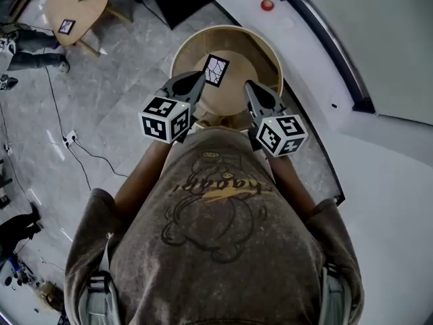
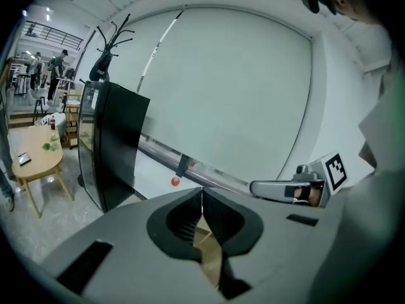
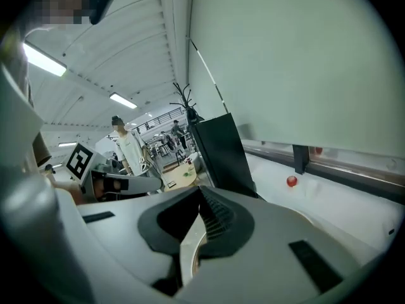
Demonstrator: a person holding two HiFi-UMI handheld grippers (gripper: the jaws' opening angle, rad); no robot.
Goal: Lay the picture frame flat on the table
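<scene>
The task looks as good as done. In the head view the picture frame (image 1: pixel 216 70) sits in the upper middle of the shot, on the top of the round wooden table (image 1: pixel 226 28), with its pale, crack-patterned face turned up to the camera. It seems to lie flat, though from straight overhead a slight lean could not be ruled out. Neither gripper touches it. What is left, at most, is to check that it rests fully down.

At the left, the left gripper (image 1: pixel 197 81) is lifted over the near edge of the table, its tip just beside the frame's lower left corner but apart from it. In the left gripper view the left gripper's (image 2: pixel 202 192) jaws are pressed together with nothing between them. Only a sliver of tan surface shows below them.

The frame's long axis runs from lower left to upper right in the picture, close to vertical, so one short edge points away from the person and the other toward them.

At the right, the right gripper (image 1: pixel 249 85) hangs over the table's near right side, well apart from the frame. Its own view shows the right gripper's (image 3: pixel 201 190) jaws meeting at the tips, empty.
</scene>
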